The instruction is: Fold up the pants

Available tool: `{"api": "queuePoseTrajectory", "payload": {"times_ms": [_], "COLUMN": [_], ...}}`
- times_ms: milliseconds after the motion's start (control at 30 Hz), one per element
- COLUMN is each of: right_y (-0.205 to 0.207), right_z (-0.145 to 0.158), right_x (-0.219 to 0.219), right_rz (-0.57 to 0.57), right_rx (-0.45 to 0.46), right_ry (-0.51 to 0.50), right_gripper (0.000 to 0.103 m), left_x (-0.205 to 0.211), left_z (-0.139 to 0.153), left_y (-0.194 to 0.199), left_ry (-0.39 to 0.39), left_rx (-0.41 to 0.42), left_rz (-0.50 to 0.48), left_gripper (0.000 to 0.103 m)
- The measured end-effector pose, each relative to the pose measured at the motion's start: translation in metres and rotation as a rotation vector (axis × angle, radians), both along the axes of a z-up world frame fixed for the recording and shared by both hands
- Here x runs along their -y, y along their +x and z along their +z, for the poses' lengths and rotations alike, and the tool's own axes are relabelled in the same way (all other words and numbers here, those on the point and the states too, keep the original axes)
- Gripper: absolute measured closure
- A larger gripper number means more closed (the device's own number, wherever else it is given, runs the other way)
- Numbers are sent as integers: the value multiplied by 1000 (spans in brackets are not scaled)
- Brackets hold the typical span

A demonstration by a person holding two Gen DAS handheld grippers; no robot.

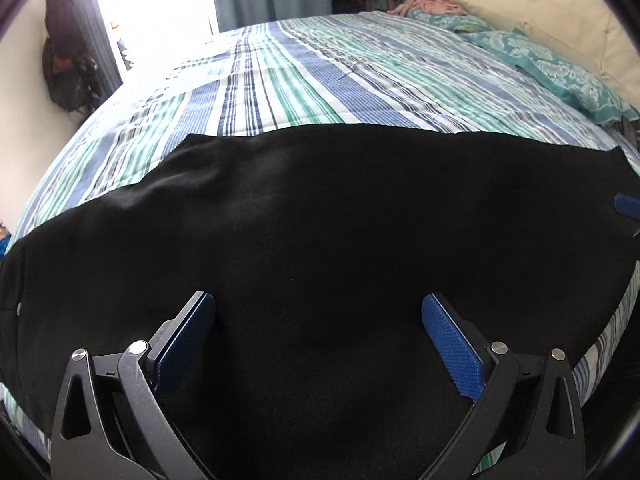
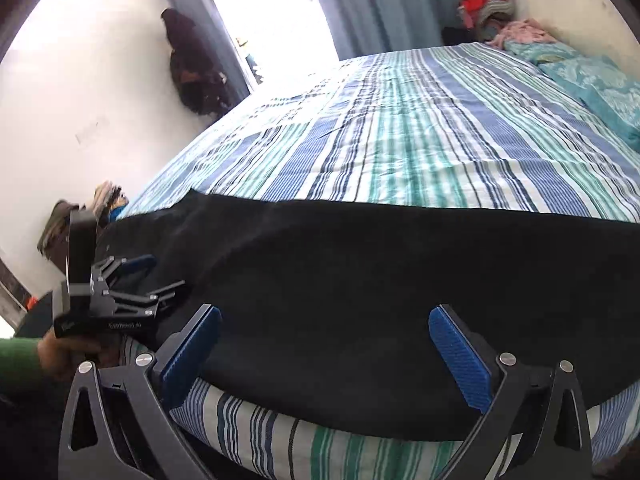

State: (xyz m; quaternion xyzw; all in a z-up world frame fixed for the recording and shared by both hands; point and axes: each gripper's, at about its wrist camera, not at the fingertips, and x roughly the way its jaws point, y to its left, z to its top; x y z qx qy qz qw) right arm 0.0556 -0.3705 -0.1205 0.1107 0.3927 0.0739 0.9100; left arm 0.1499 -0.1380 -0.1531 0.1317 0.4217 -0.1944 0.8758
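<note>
While the black pants [image 1: 320, 240] lie spread flat across the near edge of the bed [image 1: 304, 80], they serve as the landmark for everything around them. Far left of the pants, a dark garment [image 2: 192, 76] hangs on the white wall beside a bright window. At the pants' left end, the left tongs [image 1: 318, 312] hover just above the cloth with blue pads [image 1: 452, 352] spread wide and nothing between them; the right wrist view shows them [image 2: 160, 276] held by a hand in a green sleeve. Toward the pants' right half, the right tongs [image 2: 325, 326] also stand wide apart and hold nothing, poised over the pants' near hem where the striped bedspread [image 2: 400, 140] shows beneath. Beyond the pants to the right, teal pillows [image 1: 552, 64] rest against a cream headboard [image 1: 540, 4].
</note>
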Motion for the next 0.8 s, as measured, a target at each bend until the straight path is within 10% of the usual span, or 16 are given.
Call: {"api": "queuePoseTrajectory", "payload": {"times_ms": [167,433,800], "right_y": [16,20,-5], "right_z": [-23,-26,-7], "right_x": [9,169,251], "right_rz": [-59,-393,-592], "right_rx": [-124,-233,-143], "right_ry": [-151,-91,-119], "right_gripper": [0,0,0], "left_x": [-2,-1,0], "left_z": [-1,-3,-4], "left_y": [-1,-3,-4], "left_ry": [-3,-5,-5], "left_rx": [2,13,28], "left_rz": [2,2,6], "left_gripper": [0,0,0]}}
